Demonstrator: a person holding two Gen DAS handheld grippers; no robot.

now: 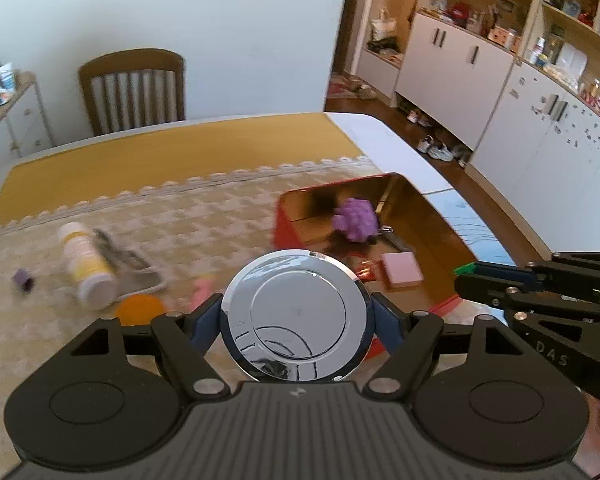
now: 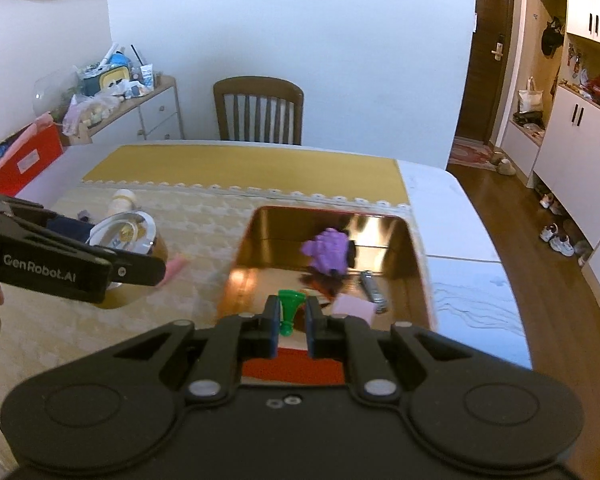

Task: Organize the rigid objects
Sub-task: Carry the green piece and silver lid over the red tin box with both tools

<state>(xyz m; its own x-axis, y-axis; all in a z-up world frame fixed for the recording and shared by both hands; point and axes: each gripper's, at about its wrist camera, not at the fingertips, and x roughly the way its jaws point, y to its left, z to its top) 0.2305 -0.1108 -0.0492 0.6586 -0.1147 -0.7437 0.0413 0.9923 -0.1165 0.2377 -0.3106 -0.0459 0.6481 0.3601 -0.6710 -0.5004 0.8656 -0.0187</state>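
Note:
My left gripper (image 1: pixel 297 312) is shut on a round chrome disc (image 1: pixel 296 316), held above the table left of the red tin (image 1: pixel 288 228); the disc also shows in the right wrist view (image 2: pixel 124 236). My right gripper (image 2: pixel 292 314) is shut on a small green funnel-shaped piece (image 2: pixel 289 308), over the near edge of the tin (image 2: pixel 418 248). The tin has a shiny gold inside and holds a purple knobbly toy (image 2: pixel 327 254), a pink block (image 2: pixel 354 307) and a metal clip (image 2: pixel 373 286).
On the patterned tablecloth lie a white and yellow bottle (image 1: pixel 86 262), a metal tool (image 1: pixel 128 264), an orange disc (image 1: pixel 140 309), a small purple cube (image 1: pixel 23 278) and a pink piece (image 1: pixel 202 286). A wooden chair (image 2: pixel 259 110) stands behind the table. Cabinets line the right wall.

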